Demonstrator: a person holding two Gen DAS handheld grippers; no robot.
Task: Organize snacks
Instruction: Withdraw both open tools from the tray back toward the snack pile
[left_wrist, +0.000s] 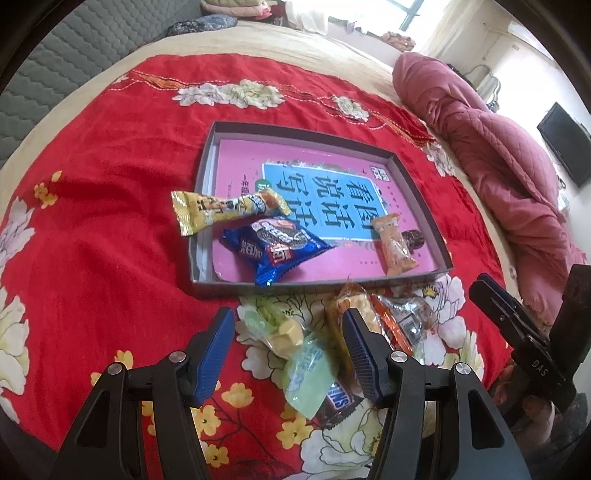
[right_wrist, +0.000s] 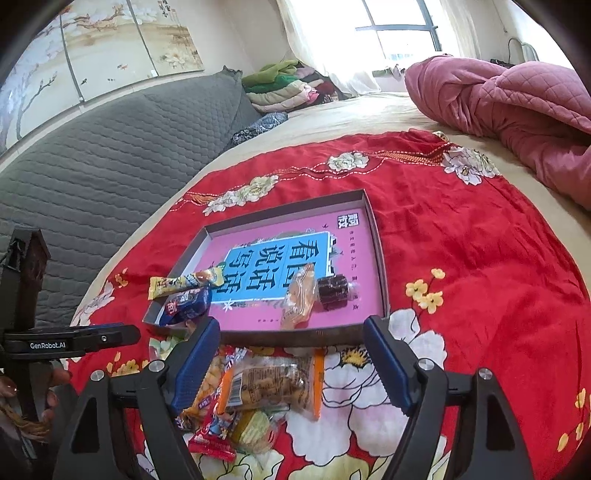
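So roughly halfway I'd guess: going left to right, the tray (left_wrist: 421, 275) on the red bedspread (left_wrist: 110, 221) already has a yellow bar (left_wrist: 225, 208) hanging over its rim, a blue pack (left_wrist: 273, 247), an orange pack (left_wrist: 393, 242) and a dark candy (left_wrist: 415, 238). Loose pile (right_wrist: 258, 391) still sits in front. Left hand-held gripper (left_wrist: 290, 356) and right hand-held gripper (right_wrist: 291, 363) both apart, holding nothing

1. Big bed (right_wrist: 369, 110) with a beige sheet, red floral cloth (right_wrist: 480, 240) spread over it.
2. Grey quilted headboard (right_wrist: 110, 147), painted blossom panels (right_wrist: 110, 48) above.
3. Bright window (right_wrist: 399, 33) with pale curtains, lots of daylight.
4. Pink quilt (right_wrist: 517, 107) bunched up, folded blankets (right_wrist: 284, 85) stacked, dark TV (left_wrist: 565, 147) on the wall.
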